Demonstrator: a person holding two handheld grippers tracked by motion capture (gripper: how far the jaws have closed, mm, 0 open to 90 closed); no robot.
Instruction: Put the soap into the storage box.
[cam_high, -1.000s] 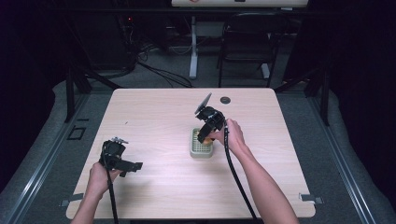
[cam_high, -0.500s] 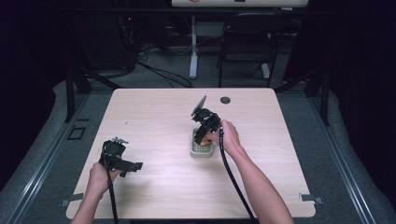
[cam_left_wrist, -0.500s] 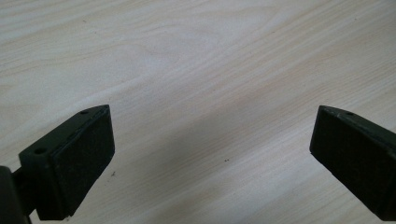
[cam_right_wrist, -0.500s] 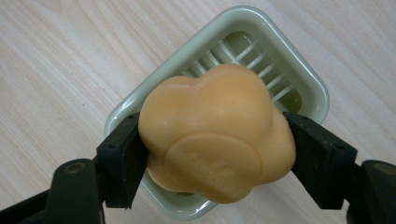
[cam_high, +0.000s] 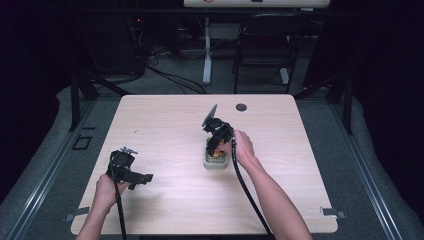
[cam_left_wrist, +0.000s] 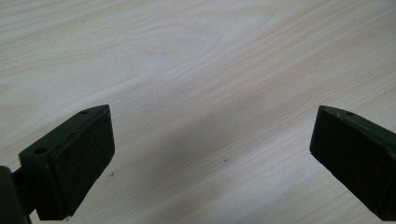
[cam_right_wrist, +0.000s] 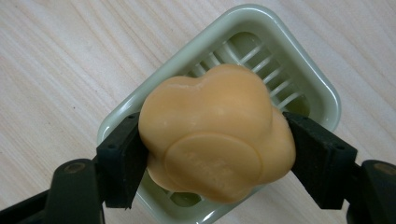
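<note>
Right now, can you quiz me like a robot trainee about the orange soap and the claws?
1. True or false: the right claw squeezes the lumpy orange soap bar.
2. What is beneath the soap? A) pale green slotted plastic soap dish B) blue bowl C) metal pan
3. Fill in: the left claw is ____ above the light wooden table.

Key: 1 true. 2 A. 3 open, with nothing between its jaws.
</note>
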